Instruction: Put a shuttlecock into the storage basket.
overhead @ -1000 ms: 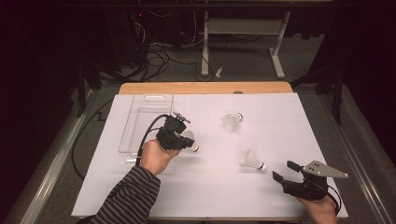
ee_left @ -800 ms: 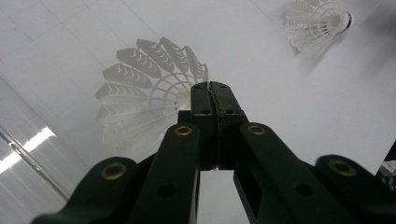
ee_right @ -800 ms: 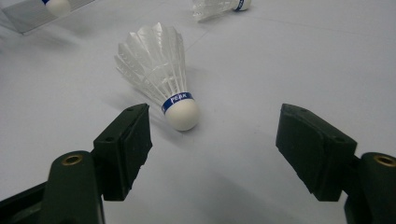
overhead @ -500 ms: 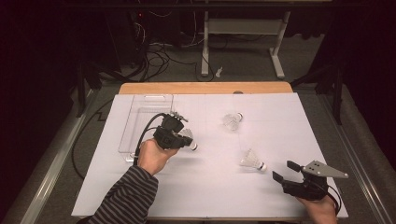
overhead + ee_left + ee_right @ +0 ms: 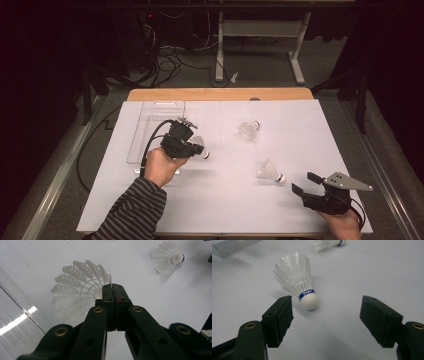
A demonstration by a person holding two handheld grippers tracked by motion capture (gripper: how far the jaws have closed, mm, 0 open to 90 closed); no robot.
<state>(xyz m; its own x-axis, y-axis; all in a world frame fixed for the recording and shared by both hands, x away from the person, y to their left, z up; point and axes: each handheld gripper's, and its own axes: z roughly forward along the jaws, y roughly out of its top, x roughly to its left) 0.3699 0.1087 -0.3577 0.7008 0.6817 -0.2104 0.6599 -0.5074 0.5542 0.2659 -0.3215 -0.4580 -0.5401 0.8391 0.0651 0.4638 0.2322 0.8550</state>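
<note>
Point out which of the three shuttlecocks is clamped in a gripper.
The shuttlecock beside the clear tray: the left gripper pinches its skirt edge; the other two lie free on the table.

surface: a table (image 5: pixel 215 94) with a wooden top, its far edge showing as a bare strip of wood
cover: a white sheet (image 5: pixel 225 200) lies flat over nearly the whole top, faint grid lines on it
left side: a clear plastic tray (image 5: pixel 150 120) lies on the sheet near the far left corner, long side running away from the person
middle, far: a white shuttlecock (image 5: pixel 248 130) lies on its side on the sheet, well apart from the tray
right of middle, nearer: a second shuttlecock (image 5: pixel 270 172) lies on its side, its white cork tip with a blue band pointing toward the near right corner
</note>
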